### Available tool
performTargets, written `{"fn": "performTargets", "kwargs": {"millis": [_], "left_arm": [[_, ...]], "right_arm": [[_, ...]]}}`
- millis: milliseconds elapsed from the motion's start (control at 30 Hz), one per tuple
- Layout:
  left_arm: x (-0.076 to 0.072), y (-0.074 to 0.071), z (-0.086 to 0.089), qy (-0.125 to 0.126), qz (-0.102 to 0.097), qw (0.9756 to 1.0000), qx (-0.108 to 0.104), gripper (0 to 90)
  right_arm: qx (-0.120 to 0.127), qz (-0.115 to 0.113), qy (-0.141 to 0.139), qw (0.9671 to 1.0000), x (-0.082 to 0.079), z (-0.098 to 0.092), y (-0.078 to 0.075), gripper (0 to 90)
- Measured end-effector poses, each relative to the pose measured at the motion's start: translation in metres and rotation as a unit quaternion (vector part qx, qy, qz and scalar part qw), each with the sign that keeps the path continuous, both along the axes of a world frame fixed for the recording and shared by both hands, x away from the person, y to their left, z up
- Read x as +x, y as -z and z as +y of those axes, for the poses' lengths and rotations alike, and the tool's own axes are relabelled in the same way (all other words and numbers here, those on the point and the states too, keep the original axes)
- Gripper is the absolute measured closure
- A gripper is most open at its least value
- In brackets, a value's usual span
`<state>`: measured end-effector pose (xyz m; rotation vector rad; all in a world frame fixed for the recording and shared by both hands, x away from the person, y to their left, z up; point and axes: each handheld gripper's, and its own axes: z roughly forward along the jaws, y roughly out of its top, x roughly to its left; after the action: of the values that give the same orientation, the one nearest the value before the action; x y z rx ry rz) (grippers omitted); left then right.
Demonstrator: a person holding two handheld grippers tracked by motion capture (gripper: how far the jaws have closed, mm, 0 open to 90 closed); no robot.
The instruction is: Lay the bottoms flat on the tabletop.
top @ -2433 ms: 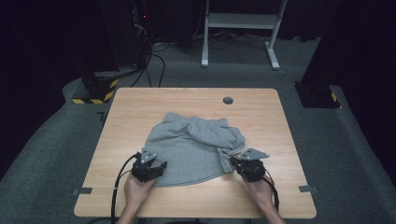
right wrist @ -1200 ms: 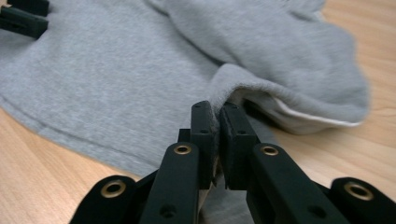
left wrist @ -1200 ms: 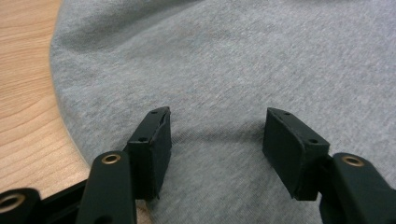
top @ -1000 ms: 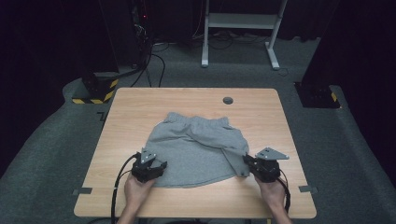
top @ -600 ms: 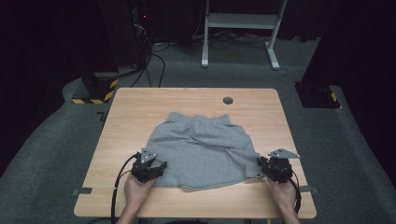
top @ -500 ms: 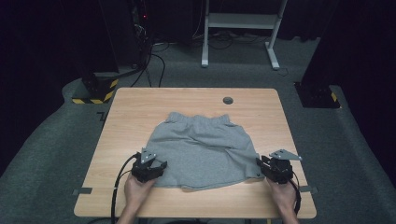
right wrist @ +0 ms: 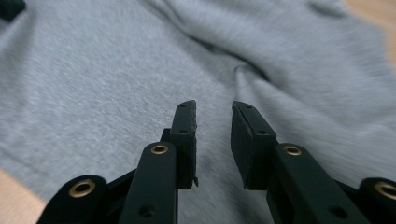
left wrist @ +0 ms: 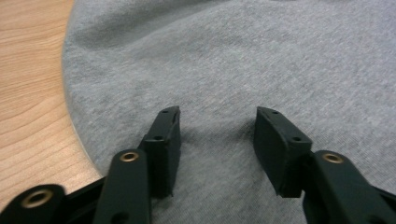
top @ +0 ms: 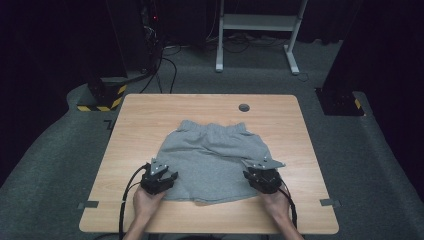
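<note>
My left gripper (top: 161,176) and right gripper (top: 260,175), both unclenched, sit over the grey shorts' (top: 212,152) near corners; the waistband points to the table's (top: 140,115) far edge.

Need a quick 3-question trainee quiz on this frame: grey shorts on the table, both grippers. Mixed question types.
1. True or false: the grey shorts lie with their waistband toward the far side of the table.
2. In the left gripper view, what lies under the left gripper: A. bare wood, B. grey cloth, C. a cable?
3. Fill in: the right gripper has its jaws ____, with no fold pinched between them.

Key: 1 true; 2 B; 3 open.
</note>
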<state>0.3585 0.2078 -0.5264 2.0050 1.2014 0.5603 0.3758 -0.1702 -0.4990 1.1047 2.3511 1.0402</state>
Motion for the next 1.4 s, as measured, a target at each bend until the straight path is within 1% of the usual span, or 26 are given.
{"fn": "performTargets", "kwargs": {"millis": [67,133,167,233,267,300,367,400,433,467,500,533,600,633,700,767,833,933,967,1067,1100,1167,1300,1333,1367,1400], "left_arm": [[0.0,-0.001,0.001,-0.001,0.001,1.0,-0.001,58.6],[0.0,-0.001,0.002,0.001,0.004,1.0,-0.002,66.3],[-0.001,-0.003,0.003,0.002,0.01,0.9999,0.0,70.1],[-0.001,-0.004,0.005,0.004,0.014,0.9999,0.002,75.0],[-0.002,-0.004,0.005,0.005,0.016,0.9998,0.004,77.0],[-0.002,-0.005,0.005,0.005,0.018,0.9998,0.005,79.1],[-0.004,-0.005,0.005,0.007,0.021,0.9997,0.007,82.7],[-0.004,-0.005,0.005,0.007,0.021,0.9997,0.007,84.0],[-0.005,-0.006,0.005,0.008,0.025,0.9996,0.008,84.5],[-0.005,-0.007,0.006,0.008,0.028,0.9995,0.008,84.7],[-0.005,-0.007,0.006,0.008,0.028,0.9995,0.008,84.6],[-0.006,-0.008,0.006,0.006,0.029,0.9996,0.003,83.5],[-0.006,-0.009,0.005,0.009,0.03,0.9995,-0.008,75.7],[-0.005,-0.01,0.004,0.01,0.034,0.9993,-0.014,71.1],[-0.003,-0.01,0.001,0.012,0.035,0.9992,-0.011,62.6],[-0.002,-0.01,-0.002,0.012,0.036,0.9992,-0.007,58.0],[0.002,-0.01,-0.006,0.014,0.041,0.9991,0.001,57.8],[0.003,-0.009,-0.007,0.014,0.043,0.999,0.003,59.3],[0.003,-0.009,-0.006,0.014,0.043,0.999,0.005,60.0],[0.002,-0.009,-0.005,0.014,0.042,0.999,0.009,60.8],[0.0,-0.009,-0.003,0.016,0.041,0.999,0.013,60.9],[-0.003,-0.01,0.0,0.019,0.041,0.9988,0.018,61.3],[-0.01,-0.011,0.005,0.021,0.048,0.9985,0.015,63.2],[-0.01,-0.011,0.005,0.021,0.048,0.9985,0.015,63.8],[-0.011,-0.011,0.006,0.023,0.05,0.9984,0.017,64.2],[-0.011,-0.012,0.005,0.023,0.05,0.9983,0.019,64.9]], "right_arm": [[-0.014,0.008,-0.001,0.9999,0.004,0.005,0.006,71.8],[-0.018,0.012,-0.002,0.9998,0.004,0.007,0.008,72.7],[-0.03,0.015,-0.009,0.9994,0.003,0.009,0.011,76.8],[-0.045,0.021,-0.018,0.9986,0.0,0.012,0.014,80.9],[-0.046,0.017,-0.025,0.9985,-0.003,0.013,0.015,83.0],[-0.046,0.019,-0.031,0.9983,-0.006,0.013,0.015,84.7],[-0.048,0.02,-0.042,0.9977,-0.01,0.014,0.014,85.9],[-0.048,0.02,-0.042,0.9977,-0.01,0.014,0.014,85.9],[-0.048,0.024,-0.052,0.9972,-0.015,0.015,0.014,86.3],[-0.05,0.024,-0.058,0.9968,-0.016,0.016,0.013,86.3],[-0.05,0.024,-0.058,0.9968,-0.016,0.016,0.013,86.3],[-0.048,0.023,-0.061,0.9967,-0.019,0.016,0.012,86.9],[-0.04,0.014,-0.058,0.9975,-0.02,0.014,0.008,85.2],[-0.036,0.01,-0.053,0.9979,-0.019,0.013,0.007,83.5],[-0.032,0.009,-0.044,0.9985,-0.015,0.01,0.004,80.2],[-0.03,0.012,-0.035,0.9989,-0.01,0.009,0.004,79.1],[-0.033,0.014,-0.031,0.9989,-0.006,0.009,0.006,78.9],[-0.037,0.021,-0.03,0.9986,-0.005,0.009,0.009,78.8],[-0.045,0.025,-0.033,0.9981,-0.006,0.01,0.012,78.8],[-0.042,0.023,-0.033,0.9983,-0.008,0.009,0.014,78.8],[-0.038,0.028,-0.033,0.9983,-0.01,0.007,0.014,78.7],[-0.034,0.027,-0.034,0.9985,-0.014,0.005,0.015,78.1],[-0.036,0.028,-0.05,0.9977,-0.024,0.002,0.014,77.0],[-0.036,0.028,-0.05,0.9977,-0.024,0.002,0.014,77.0],[-0.036,0.029,-0.056,0.9973,-0.027,0.001,0.014,76.0],[-0.035,0.027,-0.055,0.9975,-0.028,0.001,0.013,75.5]]}}
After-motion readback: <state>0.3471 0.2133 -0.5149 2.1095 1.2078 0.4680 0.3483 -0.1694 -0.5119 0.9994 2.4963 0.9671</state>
